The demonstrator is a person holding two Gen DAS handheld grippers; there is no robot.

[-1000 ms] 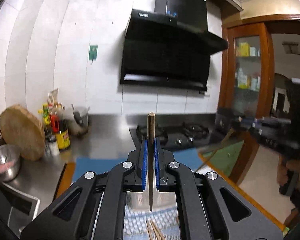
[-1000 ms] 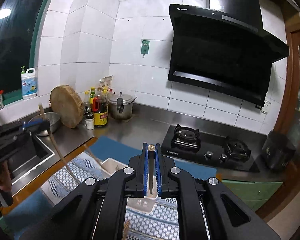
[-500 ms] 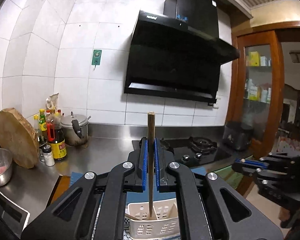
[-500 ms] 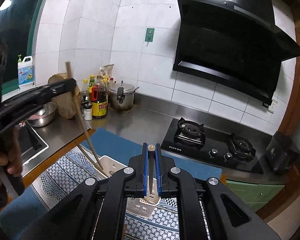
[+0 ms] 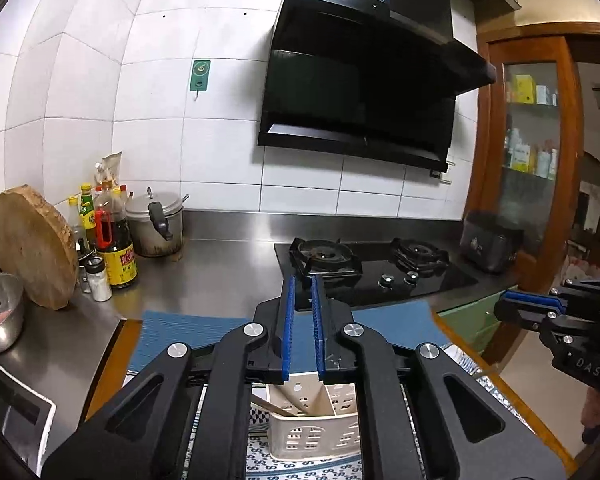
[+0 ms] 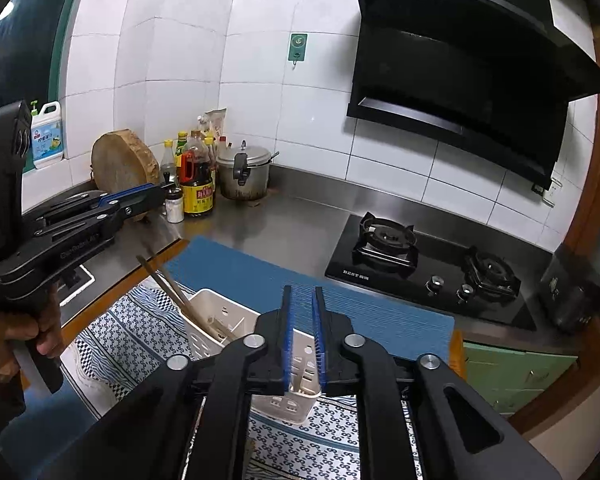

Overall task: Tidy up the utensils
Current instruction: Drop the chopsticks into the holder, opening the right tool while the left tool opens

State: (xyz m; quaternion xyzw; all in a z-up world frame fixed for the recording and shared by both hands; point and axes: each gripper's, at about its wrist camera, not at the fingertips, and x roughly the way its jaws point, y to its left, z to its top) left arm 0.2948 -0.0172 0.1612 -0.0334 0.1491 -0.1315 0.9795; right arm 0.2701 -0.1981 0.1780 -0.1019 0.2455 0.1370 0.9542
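A: What is different from a moment ago?

B: A chopstick was pinched in each claw then. Now nothing is seen between the blue pads. The left gripper is opening, with a small gap and nothing in it. The right gripper is opening too, and it is empty as well.

A: Where are the chopsticks now?

B: One chopstick is seen leaning out of the white utensil basket, tilted toward the sink side. In the left wrist view a brown stick is seen lying inside a slot of the same basket. Whether that is the same stick cannot be told.

A: What does that mean for the job?

B: It looks like both sticks have been dropped in, so this step is likely done. More utensils may need to be picked up next, but none are seen on the patterned cloth.

A: What else is around?

B: A gas stove is seen behind the blue mat. Sauce bottles, a metal pot and a round wooden board are kept by the wall.

A: Is anything in the way?

B: The two claws are held close over one small basket, so they could be bumped together. The leaning stick could be knocked too
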